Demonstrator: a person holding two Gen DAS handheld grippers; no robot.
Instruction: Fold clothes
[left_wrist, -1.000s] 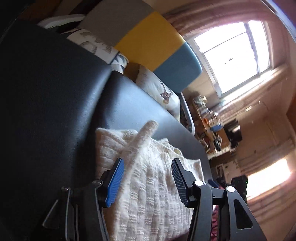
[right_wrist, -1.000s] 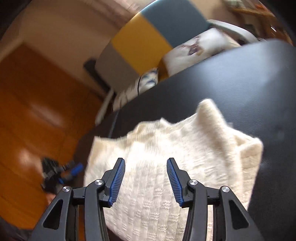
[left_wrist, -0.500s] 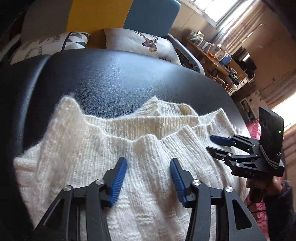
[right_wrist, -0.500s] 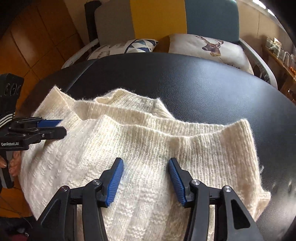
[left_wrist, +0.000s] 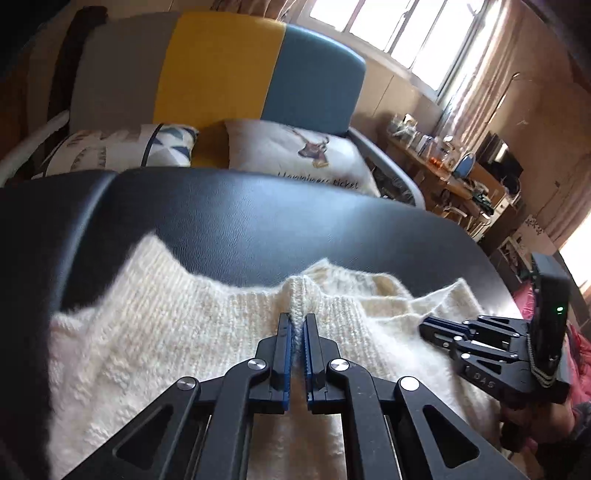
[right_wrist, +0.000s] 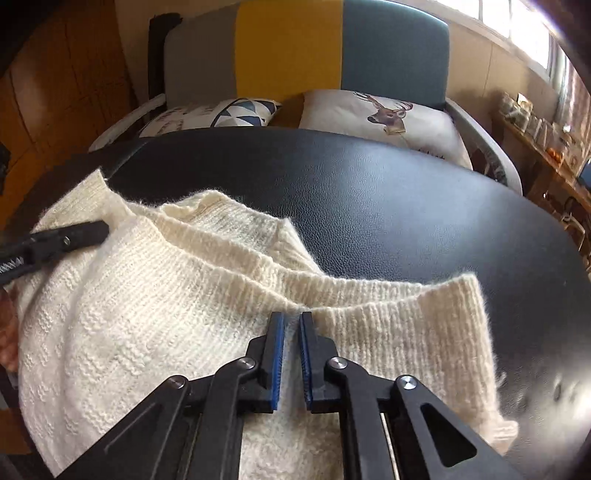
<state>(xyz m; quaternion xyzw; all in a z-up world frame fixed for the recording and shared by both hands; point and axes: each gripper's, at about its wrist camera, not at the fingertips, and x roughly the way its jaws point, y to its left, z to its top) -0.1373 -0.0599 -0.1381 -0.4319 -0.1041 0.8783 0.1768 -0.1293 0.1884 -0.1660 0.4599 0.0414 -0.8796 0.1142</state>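
A cream knitted sweater lies partly folded on a black leather table. In the left wrist view my left gripper is shut on a pinched ridge of the sweater's ribbed far edge. The right gripper shows at the right of that view, shut low on the knit. In the right wrist view my right gripper is shut on a fold of the sweater at its ribbed edge, with the table beyond. The left gripper reaches in from the left, its tip on the knit.
Behind the table stands a chair with a grey, yellow and blue back, holding a deer cushion and a patterned cushion. A cluttered wooden shelf runs under a bright window at the right. A hand holds the right gripper.
Both grippers went from open above the knit to shut on the sweater's ribbed edge. Each came down and forward onto the cloth, and the views levelled out.
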